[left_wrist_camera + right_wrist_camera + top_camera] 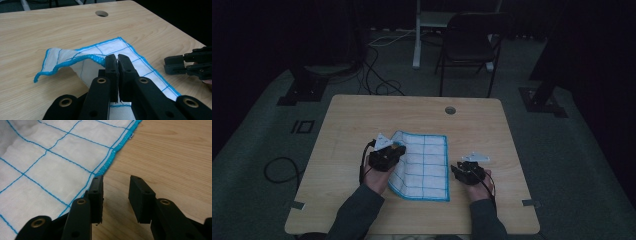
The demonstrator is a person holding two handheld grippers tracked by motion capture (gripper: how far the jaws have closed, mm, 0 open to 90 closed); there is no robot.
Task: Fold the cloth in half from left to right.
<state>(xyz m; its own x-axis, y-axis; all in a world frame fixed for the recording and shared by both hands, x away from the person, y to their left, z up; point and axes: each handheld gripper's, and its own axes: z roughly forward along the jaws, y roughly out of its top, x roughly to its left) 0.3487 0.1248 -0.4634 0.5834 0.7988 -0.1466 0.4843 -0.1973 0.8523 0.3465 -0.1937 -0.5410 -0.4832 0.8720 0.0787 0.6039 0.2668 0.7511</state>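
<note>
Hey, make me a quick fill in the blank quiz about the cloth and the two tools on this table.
1. The left tool is shut on the cloth's ____ edge.
2. The right tool has its jaws ____.
3. The cloth lies on a ____ table.
Missing words: blue; open; wooden

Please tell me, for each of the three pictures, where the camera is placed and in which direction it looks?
High view: above the person's side, looking forward and down on the table; forearms, left gripper and right gripper show.
Left gripper view: on the left gripper, looking along jaws shut on the checked cloth.
Right gripper view: on the right gripper, jaws open over wood beside the cloth's edge.
All three share the cloth.
</note>
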